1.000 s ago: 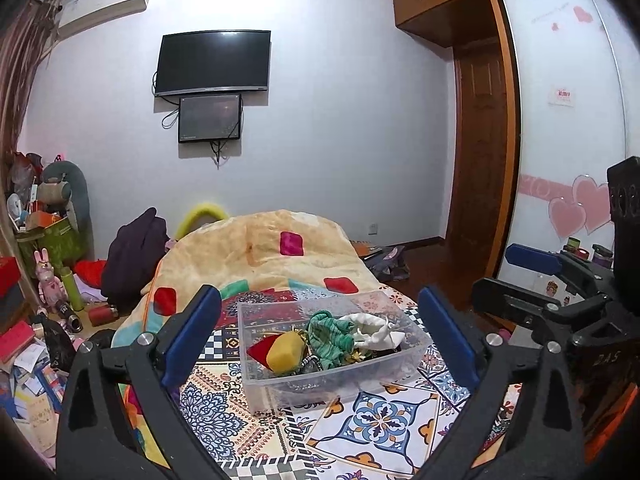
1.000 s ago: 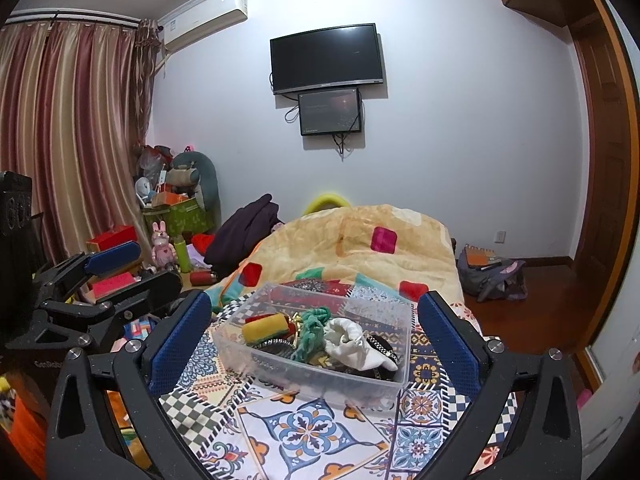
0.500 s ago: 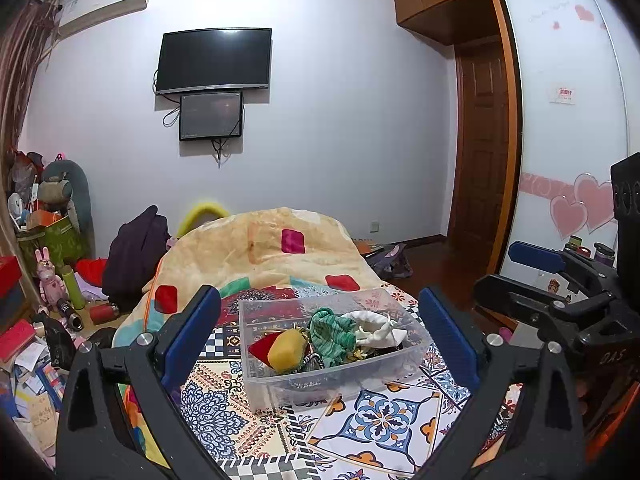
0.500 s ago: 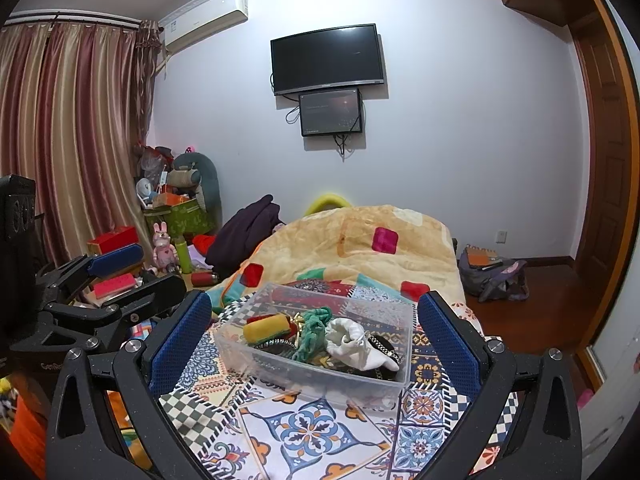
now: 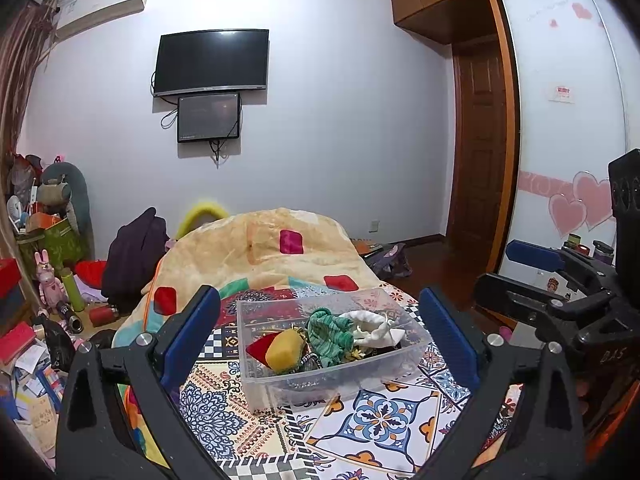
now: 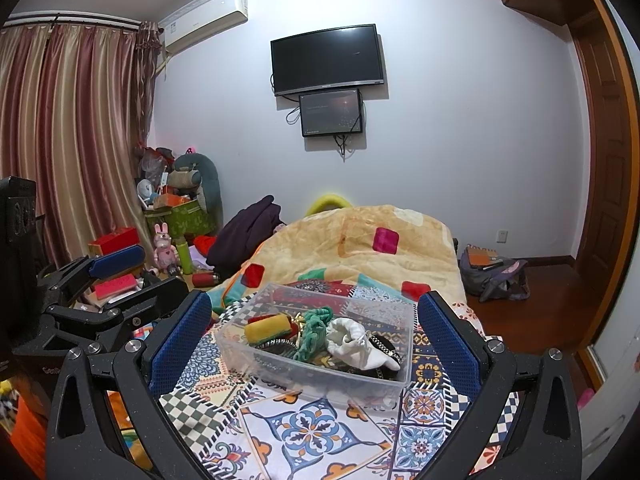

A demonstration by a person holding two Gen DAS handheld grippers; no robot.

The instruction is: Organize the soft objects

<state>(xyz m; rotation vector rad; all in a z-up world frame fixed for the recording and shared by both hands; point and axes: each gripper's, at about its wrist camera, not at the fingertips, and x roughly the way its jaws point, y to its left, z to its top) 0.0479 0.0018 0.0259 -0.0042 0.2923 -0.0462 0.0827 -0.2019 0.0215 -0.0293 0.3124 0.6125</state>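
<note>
A clear plastic bin (image 5: pixel 256 380) (image 6: pixel 280 376) sits on a patterned cloth on the bed. It holds a yellow and red soft piece (image 5: pixel 283 354) (image 6: pixel 267 327), a green knit piece (image 5: pixel 330 334) (image 6: pixel 314 334), a white cloth pouch (image 5: pixel 372 328) (image 6: pixel 352 344) and dark items. My left gripper (image 5: pixel 320 344) is open and empty, held in front of the bin. My right gripper (image 6: pixel 314 344) is open and empty, also in front of the bin. Each gripper shows at the side of the other's view, the right one (image 5: pixel 552 280) and the left one (image 6: pixel 104 280).
A beige quilt (image 5: pixel 272 248) is piled behind the bin. Clutter, boxes and toys (image 6: pixel 168 232) stand on the floor at the left. A bag (image 6: pixel 492 276) lies on the wood floor at the right. A wardrobe door (image 5: pixel 568 160) is at the right.
Both views have shifted only slightly; the bin sits a touch lower and nearer. Both grippers stay open and empty.
</note>
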